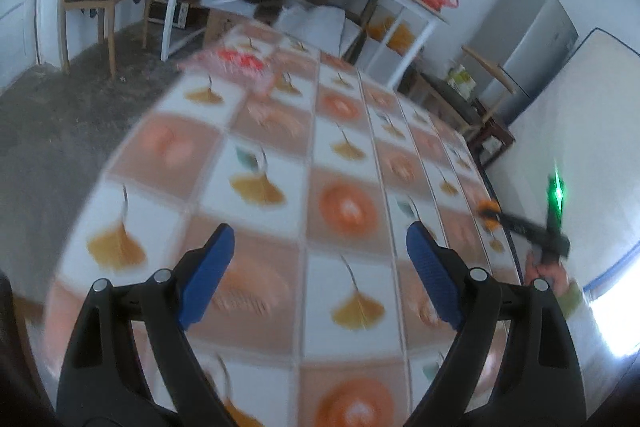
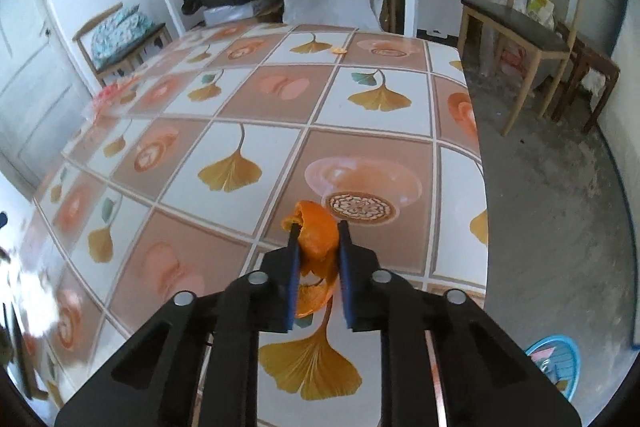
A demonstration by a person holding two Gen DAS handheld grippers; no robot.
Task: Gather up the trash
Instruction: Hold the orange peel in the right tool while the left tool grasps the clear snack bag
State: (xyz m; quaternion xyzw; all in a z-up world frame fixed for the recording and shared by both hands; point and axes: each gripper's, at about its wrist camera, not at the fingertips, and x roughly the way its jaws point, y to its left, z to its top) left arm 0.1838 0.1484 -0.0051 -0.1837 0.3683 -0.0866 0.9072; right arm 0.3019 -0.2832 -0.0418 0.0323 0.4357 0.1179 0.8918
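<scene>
Right gripper (image 2: 318,231) is clamped on a curl of orange peel (image 2: 316,239), held above the table (image 2: 400,99); left gripper (image 1: 320,255) is held apart, empty; far ahead of it a red-printed wrapper (image 1: 236,65) remains uncollected; collection is judged underway.

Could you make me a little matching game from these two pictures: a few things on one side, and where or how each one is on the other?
Things:
1. orange peel
2. left gripper
3. small peel scrap
4. blue basket

Places or states:
A. on the floor beside the table
B. pinched in the right gripper
C. open, nothing between its fingers
D. lying near the table's far edge

Pairs: 1-B, 2-C, 3-D, 4-A
</scene>
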